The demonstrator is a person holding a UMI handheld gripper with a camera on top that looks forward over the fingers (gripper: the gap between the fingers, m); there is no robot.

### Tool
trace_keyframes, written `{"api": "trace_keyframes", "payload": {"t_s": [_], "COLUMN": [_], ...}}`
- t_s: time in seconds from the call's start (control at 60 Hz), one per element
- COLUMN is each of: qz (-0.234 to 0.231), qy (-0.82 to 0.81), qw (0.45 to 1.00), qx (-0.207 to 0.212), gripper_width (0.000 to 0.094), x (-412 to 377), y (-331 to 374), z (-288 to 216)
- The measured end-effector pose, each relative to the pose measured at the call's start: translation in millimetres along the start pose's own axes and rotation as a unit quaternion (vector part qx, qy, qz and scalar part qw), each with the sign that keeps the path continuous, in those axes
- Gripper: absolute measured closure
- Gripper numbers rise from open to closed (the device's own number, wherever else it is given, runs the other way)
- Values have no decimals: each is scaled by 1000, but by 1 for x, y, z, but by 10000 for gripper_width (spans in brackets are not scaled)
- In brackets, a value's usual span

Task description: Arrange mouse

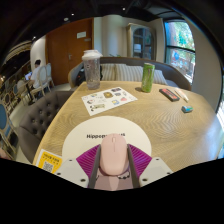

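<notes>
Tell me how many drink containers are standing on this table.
2. A clear tumbler stands at the far edge, beyond the printed sheet. A green bottle stands further right along that edge. The gripper holds the pale mouse in the foreground; nothing appears hidden.

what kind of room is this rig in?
Probably a home or lounge dining area: a wooden table with a tumbler and green bottle, a cushioned bench behind. The gripper holds a pink mouse.
</notes>
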State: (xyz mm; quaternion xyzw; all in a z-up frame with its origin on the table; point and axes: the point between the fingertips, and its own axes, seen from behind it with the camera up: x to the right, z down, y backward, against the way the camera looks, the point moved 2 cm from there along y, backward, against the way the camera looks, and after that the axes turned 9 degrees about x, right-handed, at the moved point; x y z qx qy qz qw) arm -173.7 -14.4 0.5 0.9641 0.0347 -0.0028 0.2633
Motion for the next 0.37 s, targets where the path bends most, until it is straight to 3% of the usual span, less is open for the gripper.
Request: {"api": "trace_keyframes", "payload": {"t_s": [0.05, 0.1, 0.133, 0.367], "qz": [-16, -34, -43, -73], "qy": [-9, -10, -7, 3], "qw": [999, 998, 998, 995], "qx": [-43, -54, -48, -61], "gripper_width": [309, 63, 102, 92], "x": [-2, -2, 2, 51], "y": [11, 23, 36, 119], "z": [4, -6, -17, -50]}}
